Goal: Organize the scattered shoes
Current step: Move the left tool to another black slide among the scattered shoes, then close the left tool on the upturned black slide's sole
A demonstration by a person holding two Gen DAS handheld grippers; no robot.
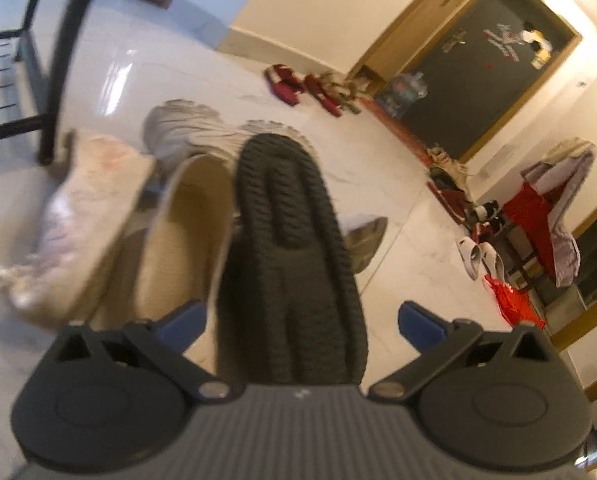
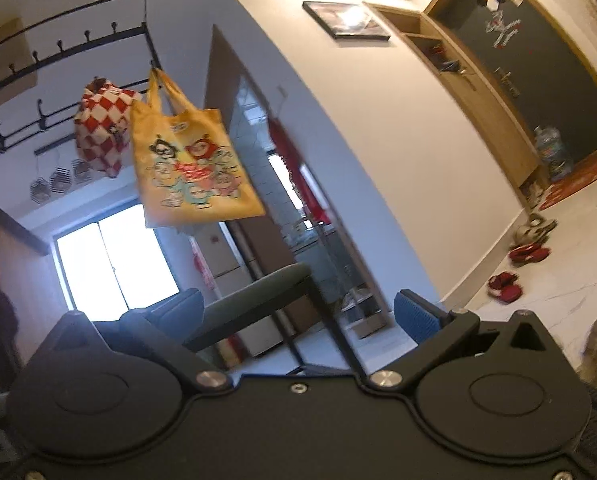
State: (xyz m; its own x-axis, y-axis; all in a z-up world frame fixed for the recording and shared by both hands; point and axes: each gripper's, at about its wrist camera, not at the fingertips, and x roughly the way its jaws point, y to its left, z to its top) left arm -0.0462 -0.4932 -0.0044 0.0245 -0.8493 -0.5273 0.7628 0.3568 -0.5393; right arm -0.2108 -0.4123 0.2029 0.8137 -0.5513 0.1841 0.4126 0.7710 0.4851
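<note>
Shoes lie jumbled beside the black rack [image 1: 54,60]: a black knit slipper [image 1: 290,264] sits between the left gripper's [image 1: 298,320] spread, released jaws, unclamped. Right gripper [image 2: 298,312] hangs open, empty. Closing carelessly might also snag the beige slipper [image 1: 182,240] alongside.

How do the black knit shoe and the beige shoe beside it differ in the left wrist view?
The black knit shoe is dark and ribbed; the beige shoe is pale and smooth inside. The black one lies between the open fingers of the left gripper, with neither pad visibly touching it; the beige one lies to its left, outside them. Both point away from the camera, side by side.
</note>
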